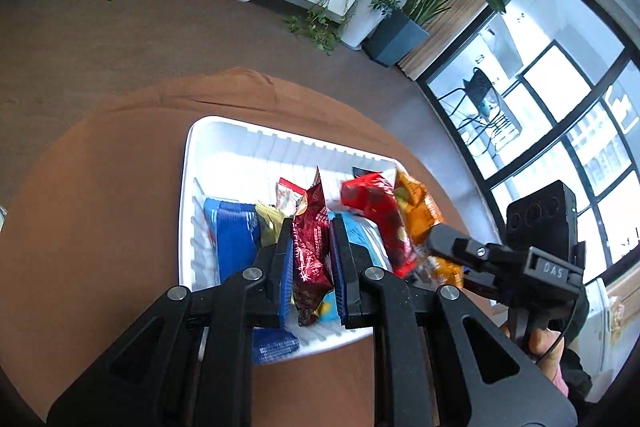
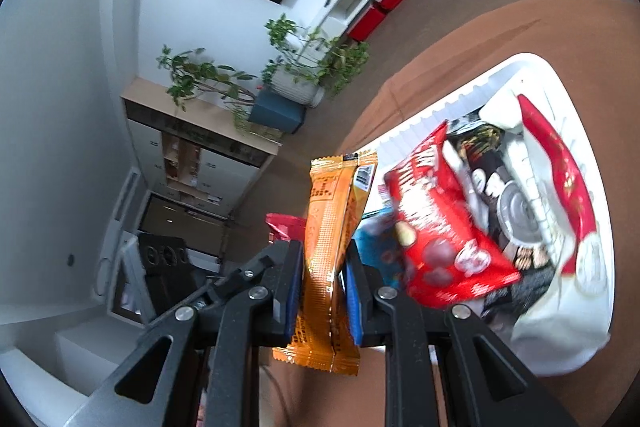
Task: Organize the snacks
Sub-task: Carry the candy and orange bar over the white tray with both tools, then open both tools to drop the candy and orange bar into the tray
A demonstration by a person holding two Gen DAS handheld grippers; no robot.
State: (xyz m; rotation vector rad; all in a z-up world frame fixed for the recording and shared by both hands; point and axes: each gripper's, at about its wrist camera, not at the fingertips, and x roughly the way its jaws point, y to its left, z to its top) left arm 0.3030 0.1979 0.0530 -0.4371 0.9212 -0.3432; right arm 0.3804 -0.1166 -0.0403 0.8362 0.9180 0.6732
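Note:
My left gripper [image 1: 311,227] is shut on a dark red snack packet [image 1: 310,247], held upright over the white slatted basket [image 1: 224,135]. The basket holds a blue packet [image 1: 234,239], a gold one [image 1: 269,225], a light blue one [image 1: 366,239] and others. My right gripper [image 2: 322,259] is shut on an orange snack packet [image 2: 326,247], held at the basket's [image 2: 532,71] near edge. A blurred bright red packet [image 2: 440,227] hangs beside it over the basket; it also shows in the left wrist view [image 1: 378,211], next to the orange packet [image 1: 416,207].
The basket stands on a round table with a brown cloth [image 1: 100,207]. Black-and-white packets [image 2: 492,179] and a white-and-red bag [image 2: 568,195] lie in the basket's far part. The other gripper's body [image 1: 536,255] is at the right. Plants, a white cabinet and windows ring the room.

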